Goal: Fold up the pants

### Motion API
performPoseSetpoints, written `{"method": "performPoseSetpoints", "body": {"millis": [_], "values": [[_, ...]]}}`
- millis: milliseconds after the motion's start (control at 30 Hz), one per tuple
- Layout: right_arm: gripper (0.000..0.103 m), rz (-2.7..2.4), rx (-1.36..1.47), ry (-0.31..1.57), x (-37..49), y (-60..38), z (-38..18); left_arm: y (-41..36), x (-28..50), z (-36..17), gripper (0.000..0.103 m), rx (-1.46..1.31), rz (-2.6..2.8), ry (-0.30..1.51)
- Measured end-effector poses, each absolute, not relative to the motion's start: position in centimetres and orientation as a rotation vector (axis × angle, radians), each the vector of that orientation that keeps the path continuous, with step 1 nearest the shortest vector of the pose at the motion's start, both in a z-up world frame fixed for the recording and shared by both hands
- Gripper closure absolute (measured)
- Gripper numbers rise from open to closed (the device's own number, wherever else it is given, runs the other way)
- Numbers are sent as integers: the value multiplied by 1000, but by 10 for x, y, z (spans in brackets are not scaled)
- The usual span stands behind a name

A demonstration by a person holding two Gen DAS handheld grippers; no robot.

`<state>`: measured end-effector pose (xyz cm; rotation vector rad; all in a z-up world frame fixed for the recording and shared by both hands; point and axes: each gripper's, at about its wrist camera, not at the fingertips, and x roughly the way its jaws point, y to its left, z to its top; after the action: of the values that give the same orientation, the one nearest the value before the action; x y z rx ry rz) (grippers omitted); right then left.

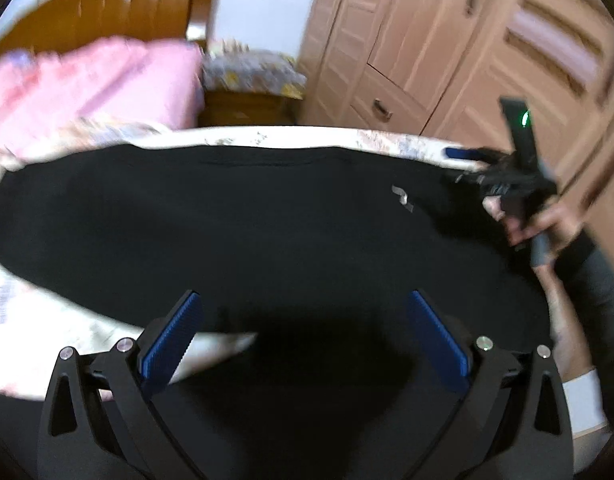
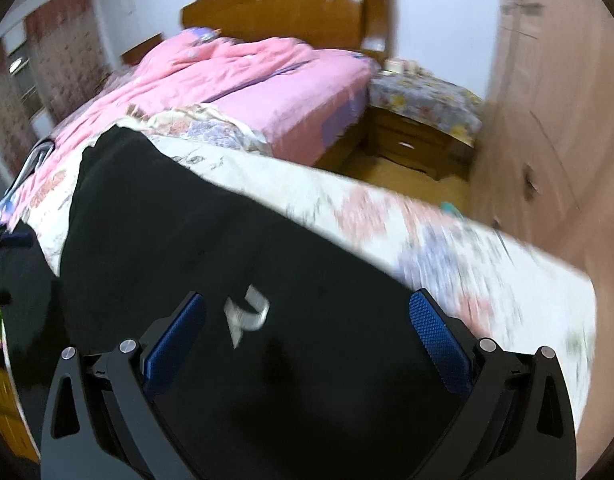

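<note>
Black pants (image 1: 243,216) spread flat on floral bed cover (image 2: 447,240), pale logo (image 2: 247,314) uppermost; one long band of cloth, fold stage unclear, further folds judged outstanding. Left hand-held gripper (image 1: 303,332) at 6 o'clock over near edge, blue pads wide apart, empty. Right hand-held gripper (image 2: 307,334) above logo, likewise wide, empty. Person's hand (image 1: 547,220) at 3 o'clock on grip. Pink quilt (image 2: 243,76) beyond, at 12 o'clock.

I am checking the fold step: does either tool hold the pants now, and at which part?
Nothing is held. The left tool and the right tool both stand open above the black pants, with no cloth between their pads.
</note>
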<state>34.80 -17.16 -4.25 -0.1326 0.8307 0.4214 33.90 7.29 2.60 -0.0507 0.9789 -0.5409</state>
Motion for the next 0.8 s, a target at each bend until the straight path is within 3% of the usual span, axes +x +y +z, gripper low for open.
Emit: {"method": "performPoseSetpoints", "body": {"millis": [333,367,400,533,567,700,733,800], "values": [[5,754,-254,966,419,-121,-64,100,477,-14,2,-550,-617,1153],[9,772,-261,987,425,-116,-68,95,483,-18,2,-552,-607,1159],[21,787,-255,1009,428,-114,-72,90,492,-22,2,-551,-598,1171],[52,808,-243,1008,422,-112,-67,81,504,-32,2,-569,-585,1192],[82,788,-267,993,417,-113,-64,81,505,-34,2,-581,-579,1194],[87,770,-351,806,360,-112,-26,81,515,-37,2,-639,-552,1192],[94,749,-376,754,341,-111,-14,80,517,-37,2,-645,-546,1195],[94,691,-434,658,298,-106,4,79,521,-36,2,-664,-538,1200]]}}
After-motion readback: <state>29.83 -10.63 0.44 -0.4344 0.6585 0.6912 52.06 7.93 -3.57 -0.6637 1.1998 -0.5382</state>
